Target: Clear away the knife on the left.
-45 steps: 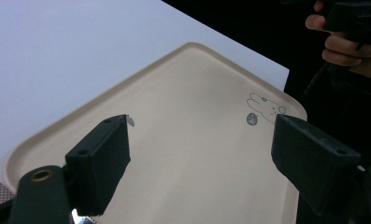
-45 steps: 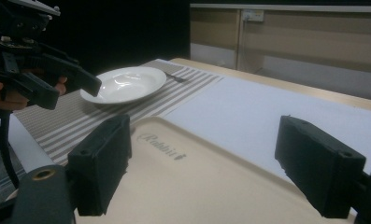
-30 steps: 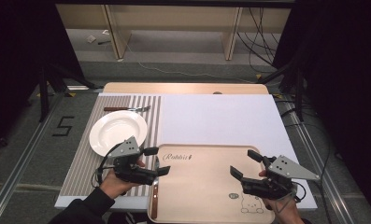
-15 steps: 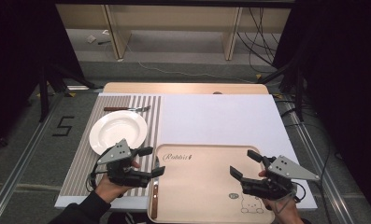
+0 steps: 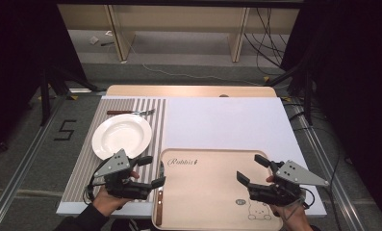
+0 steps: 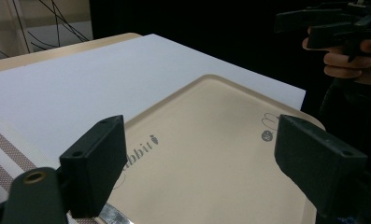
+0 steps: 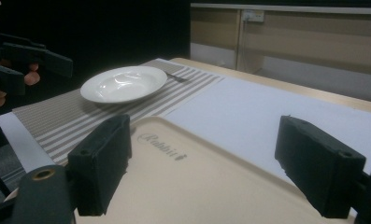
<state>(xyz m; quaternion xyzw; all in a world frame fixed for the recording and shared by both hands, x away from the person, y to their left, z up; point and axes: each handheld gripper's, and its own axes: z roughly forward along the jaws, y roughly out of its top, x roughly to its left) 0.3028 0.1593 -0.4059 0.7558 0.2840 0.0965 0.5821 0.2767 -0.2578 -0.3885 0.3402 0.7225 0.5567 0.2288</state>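
Observation:
A beige tray (image 5: 212, 192) printed with "Rabbit" and a bear lies at the table's near edge. A wooden-handled knife (image 5: 159, 198) rests along its left rim. My left gripper (image 5: 151, 171) hovers open over that rim and the knife, with nothing between its jaws. Open and holding nothing, my right gripper (image 5: 251, 168) hangs over the tray's right part. In the left gripper view the open left gripper (image 6: 202, 140) frames the tray (image 6: 211, 154), with the knife blade (image 6: 110, 215) low down. The right gripper view shows the open right gripper (image 7: 204, 140) over the tray (image 7: 183, 186).
A white plate (image 5: 122, 134) sits on a striped placemat (image 5: 82, 163) at the left, with a fork (image 5: 131, 112) behind it. A white sheet (image 5: 227, 120) covers the table beyond the tray. The plate (image 7: 124, 83) also appears in the right gripper view.
My left gripper has drifted slightly toward the near edge, still open. The right gripper has held its place.

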